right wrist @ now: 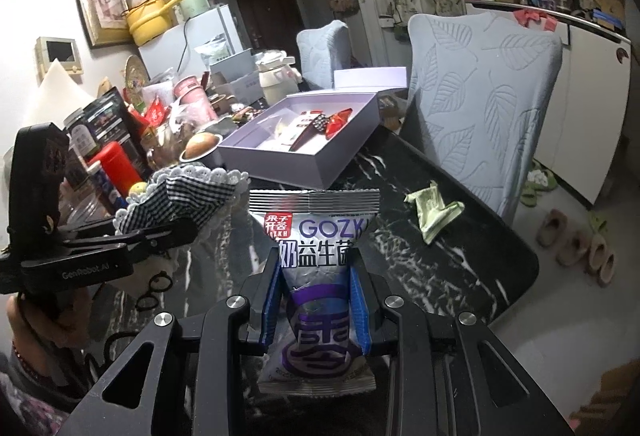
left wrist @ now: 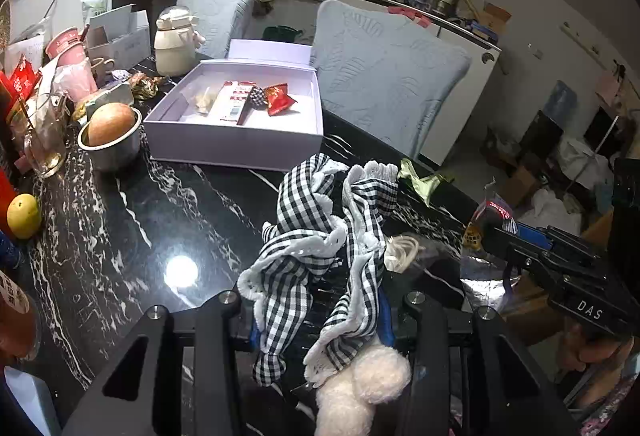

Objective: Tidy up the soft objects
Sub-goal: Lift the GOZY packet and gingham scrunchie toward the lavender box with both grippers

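My left gripper is shut on a plush toy with black-and-white checked cloth and fluffy pink feet; it hangs above the black marble table. It also shows in the right wrist view. My right gripper is shut on a silver and purple snack packet, held upright over the table. An open lilac box stands further back and holds a few small packets. It shows in the right wrist view too.
A crumpled green wrapper lies near the table's right edge. A steel bowl, a glass, cups and a yellow fruit crowd the left side. Two covered chairs stand behind the table.
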`<action>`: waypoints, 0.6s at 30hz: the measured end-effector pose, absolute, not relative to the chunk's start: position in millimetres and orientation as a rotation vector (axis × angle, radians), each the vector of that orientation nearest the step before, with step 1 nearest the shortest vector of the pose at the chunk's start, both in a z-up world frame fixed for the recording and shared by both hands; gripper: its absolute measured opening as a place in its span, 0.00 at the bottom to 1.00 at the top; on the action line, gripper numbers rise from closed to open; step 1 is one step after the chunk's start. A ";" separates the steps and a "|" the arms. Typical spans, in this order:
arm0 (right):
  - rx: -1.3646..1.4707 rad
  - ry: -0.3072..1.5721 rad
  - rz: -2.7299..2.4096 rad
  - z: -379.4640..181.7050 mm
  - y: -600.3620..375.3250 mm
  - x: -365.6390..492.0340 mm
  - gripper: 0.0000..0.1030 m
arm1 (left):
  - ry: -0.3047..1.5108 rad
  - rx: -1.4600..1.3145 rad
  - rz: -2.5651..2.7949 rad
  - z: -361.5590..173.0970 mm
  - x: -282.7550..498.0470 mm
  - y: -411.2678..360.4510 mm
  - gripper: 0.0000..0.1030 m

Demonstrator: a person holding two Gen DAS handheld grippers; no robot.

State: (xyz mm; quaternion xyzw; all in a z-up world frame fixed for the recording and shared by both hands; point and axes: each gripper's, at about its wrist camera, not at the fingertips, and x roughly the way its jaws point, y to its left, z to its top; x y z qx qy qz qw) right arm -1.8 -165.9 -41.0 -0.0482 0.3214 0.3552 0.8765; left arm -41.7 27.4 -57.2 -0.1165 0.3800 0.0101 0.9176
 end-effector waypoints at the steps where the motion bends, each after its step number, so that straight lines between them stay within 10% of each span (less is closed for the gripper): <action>1: -0.090 0.671 0.739 -41.4 -165.9 -5.2 0.29 | 0.781 -0.234 0.019 -56.6 -43.6 27.2 0.40; 18: -0.060 0.618 0.791 -16.0 -136.5 -19.2 0.29 | 0.641 -0.150 0.003 -11.6 -42.3 40.8 0.40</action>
